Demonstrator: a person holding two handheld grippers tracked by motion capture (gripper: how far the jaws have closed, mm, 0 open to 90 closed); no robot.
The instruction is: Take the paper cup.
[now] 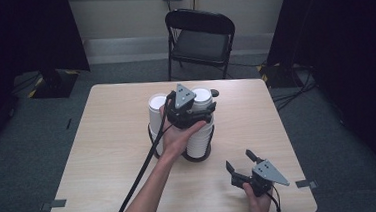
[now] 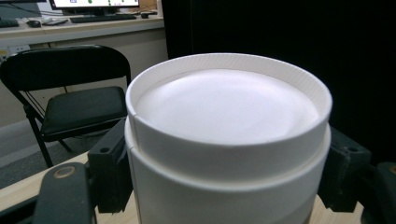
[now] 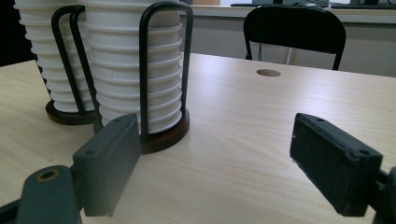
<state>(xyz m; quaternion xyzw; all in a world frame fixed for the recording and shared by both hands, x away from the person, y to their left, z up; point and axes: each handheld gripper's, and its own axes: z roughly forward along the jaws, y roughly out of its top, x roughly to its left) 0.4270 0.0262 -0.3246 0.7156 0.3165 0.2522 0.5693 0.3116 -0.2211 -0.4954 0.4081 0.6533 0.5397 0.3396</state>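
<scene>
Two stacks of upturned white paper cups stand in black wire holders at the table's middle: a left stack (image 1: 157, 108) and a right stack (image 1: 201, 137). My left gripper (image 1: 200, 105) sits at the top of the right stack, shut on its top cup (image 1: 202, 97). In the left gripper view that top cup (image 2: 229, 107) sits between the black pads (image 2: 109, 168), which press on its sides. My right gripper (image 1: 240, 161) rests open near the table's front right with nothing between its jaws. The right gripper view shows this gripper (image 3: 219, 163) facing the nearer stack (image 3: 135, 70) and the farther stack (image 3: 46, 56).
The holders stand on dark round bases (image 3: 163, 137) on a pale wood table (image 1: 104, 157). A small round hole (image 3: 268, 73) lies in the tabletop behind the stacks. A black folding chair (image 1: 199, 40) stands beyond the far edge. Cables trail from both grippers toward the front.
</scene>
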